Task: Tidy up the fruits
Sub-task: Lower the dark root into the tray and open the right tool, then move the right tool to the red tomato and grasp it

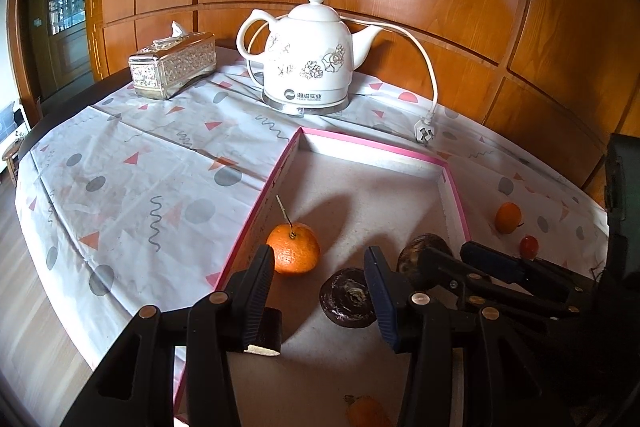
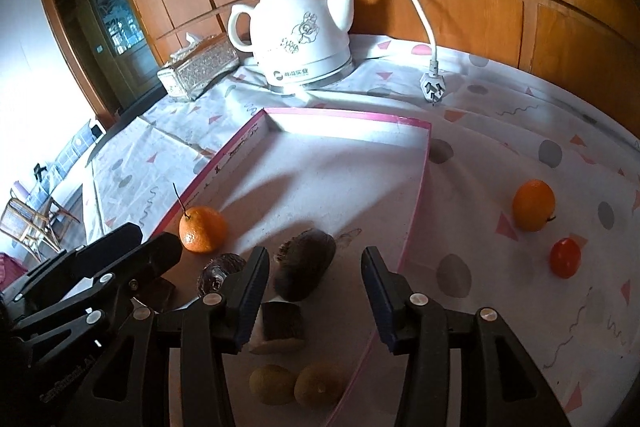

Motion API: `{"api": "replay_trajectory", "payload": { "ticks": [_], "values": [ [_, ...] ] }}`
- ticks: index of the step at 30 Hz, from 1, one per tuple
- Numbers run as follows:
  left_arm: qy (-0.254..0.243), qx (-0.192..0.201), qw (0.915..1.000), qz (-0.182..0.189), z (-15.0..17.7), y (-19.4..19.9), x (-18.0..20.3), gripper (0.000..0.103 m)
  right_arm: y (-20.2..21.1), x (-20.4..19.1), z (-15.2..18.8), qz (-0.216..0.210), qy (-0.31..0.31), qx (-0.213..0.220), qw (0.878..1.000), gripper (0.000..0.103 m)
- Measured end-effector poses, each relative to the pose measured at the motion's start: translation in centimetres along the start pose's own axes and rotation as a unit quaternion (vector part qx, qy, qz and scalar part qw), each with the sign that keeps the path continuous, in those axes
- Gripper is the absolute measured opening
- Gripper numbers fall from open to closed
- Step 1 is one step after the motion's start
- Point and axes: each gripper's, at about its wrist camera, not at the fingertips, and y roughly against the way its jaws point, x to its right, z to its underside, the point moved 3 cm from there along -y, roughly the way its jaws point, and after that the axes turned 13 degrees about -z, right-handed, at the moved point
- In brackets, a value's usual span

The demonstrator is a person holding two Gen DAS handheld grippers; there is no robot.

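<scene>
- The pink-rimmed tray [image 2: 416, 187] lies on the worktop [image 2: 500, 131], which is covered by a patterned cloth; the tray's long axis runs from the cameras toward the white electric kettle [image 2: 304, 35] at the back.
- Inside the tray near its left wall sits a tangerine [image 1: 294, 249], with its thin stem [image 1: 285, 213] upright and leaning slightly left.
- Just beside it lie a dark round fruit [image 1: 347, 303] and a brown oval fruit [image 2: 306, 269]; the oval one's long axis runs diagonally, toward the tray's far right.
- A dark cut chunk [image 2: 280, 327] with a pale face and two yellowish fruits [image 2: 298, 385] sit at the tray's near end.
- Outside the tray, on the cloth to its right, an orange fruit [image 2: 534, 205] and a small red fruit [image 2: 565, 258] rest near each other, apart.
- The left claw [image 1: 320, 291] stands open over the tray, holding nothing.
- The right claw [image 2: 316, 291] is open and empty above the tray's right wall.
- A silver tissue box [image 1: 173, 65] stands left of the kettle; the kettle's plug [image 2: 432, 85] lies on the cloth.
</scene>
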Motion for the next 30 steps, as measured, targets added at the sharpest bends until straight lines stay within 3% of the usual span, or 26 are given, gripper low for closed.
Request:
{"api": "replay_trajectory", "payload": {
  "ticks": [9,30],
  "values": [
    [-0.008,0.01,0.9999,0.006,0.1,1.3,1.0,0.048,3.0,0.9,0.4,-0.003,-0.025,0.037,0.999,0.049],
    [-0.091,0.014,0.9945,0.049,1.8,3.0,7.7,0.048,7.9,8.5,3.8,0.076,-0.099,0.069,0.99,0.049]
  ]
}}
